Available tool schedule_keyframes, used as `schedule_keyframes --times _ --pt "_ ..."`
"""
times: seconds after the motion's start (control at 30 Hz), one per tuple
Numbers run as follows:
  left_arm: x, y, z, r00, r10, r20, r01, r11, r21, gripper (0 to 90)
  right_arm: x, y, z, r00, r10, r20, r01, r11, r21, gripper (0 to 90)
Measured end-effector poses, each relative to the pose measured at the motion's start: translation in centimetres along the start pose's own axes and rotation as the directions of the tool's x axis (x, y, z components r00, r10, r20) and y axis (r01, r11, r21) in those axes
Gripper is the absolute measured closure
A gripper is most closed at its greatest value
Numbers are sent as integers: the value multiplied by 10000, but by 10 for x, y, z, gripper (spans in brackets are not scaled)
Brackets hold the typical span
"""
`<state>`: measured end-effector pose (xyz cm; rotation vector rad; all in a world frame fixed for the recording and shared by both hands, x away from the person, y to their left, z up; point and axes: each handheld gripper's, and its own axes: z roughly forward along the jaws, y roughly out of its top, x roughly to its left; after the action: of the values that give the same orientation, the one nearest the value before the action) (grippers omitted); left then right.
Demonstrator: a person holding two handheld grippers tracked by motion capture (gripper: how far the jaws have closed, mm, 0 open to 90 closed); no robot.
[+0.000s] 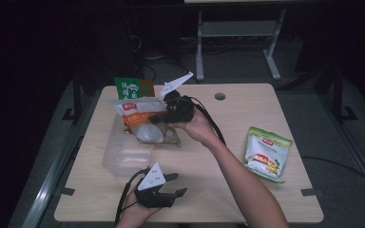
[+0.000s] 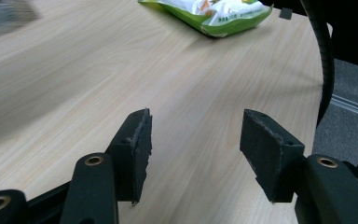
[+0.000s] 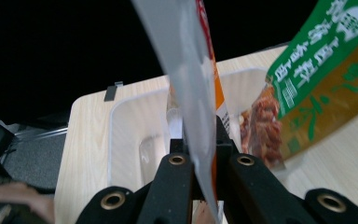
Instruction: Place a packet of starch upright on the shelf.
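In the high view, the right gripper [image 1: 168,115] has its jaw tips hidden behind the orange-and-white snack bag [image 1: 140,114], so the contact there cannot be read. That bag also covers much of the clear plastic container [image 1: 123,156]. The green-and-brown packet [image 1: 133,88] stands partly behind the bag, its print too small to read. In the right gripper view the bag runs off the top edge, and the packet is cut by the right edge. In the left gripper view the green snack bag [image 2: 214,14] is cropped at the top edge, and a dark shape at the upper left corner is too blurred to identify.
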<state>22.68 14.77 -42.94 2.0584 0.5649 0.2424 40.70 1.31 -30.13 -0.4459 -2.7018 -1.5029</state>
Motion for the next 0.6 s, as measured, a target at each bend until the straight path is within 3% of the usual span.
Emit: schedule_keyframes --times 0.23,0.6 --pt "0 0 -1 9998 -150 113 151 9998 -118 422 -3 11 33 9997 176 -191 -177 9998 -32 900" --pt "-1 -1 -4 9998 -66 190 68 9999 -145 417 -5 19 74 9984 461 -326 -461 9989 -10 900"
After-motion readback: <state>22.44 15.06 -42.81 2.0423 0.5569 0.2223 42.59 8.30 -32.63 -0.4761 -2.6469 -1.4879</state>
